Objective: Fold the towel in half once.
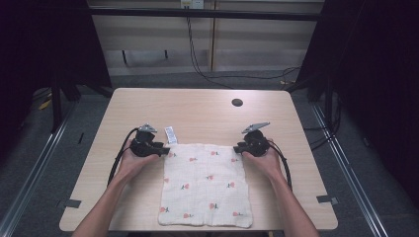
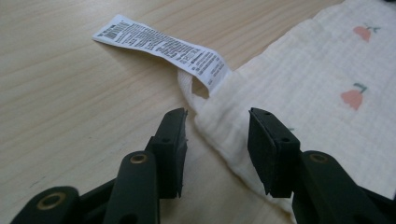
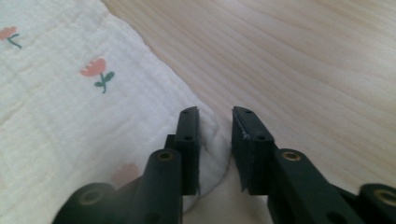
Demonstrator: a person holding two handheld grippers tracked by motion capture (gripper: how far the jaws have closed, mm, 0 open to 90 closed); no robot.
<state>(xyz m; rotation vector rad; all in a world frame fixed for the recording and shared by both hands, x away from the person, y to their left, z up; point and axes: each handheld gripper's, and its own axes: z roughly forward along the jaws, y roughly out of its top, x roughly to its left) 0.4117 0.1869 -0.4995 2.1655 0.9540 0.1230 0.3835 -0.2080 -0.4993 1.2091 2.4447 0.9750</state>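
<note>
The pale wooden table is carrying a cream muslin cloth printed with small red flowers, lying flat toward the near edge. The person's 2 hands are resting at its 2 far corners. The left gripper is sitting with its jaws spread, the cloth's corner edge lying between them unpinched. The right gripper is straddling the opposite corner, jaws narrowly apart, not clamping yet. A white care label is sticking out from the left corner onto bare wood.
</note>
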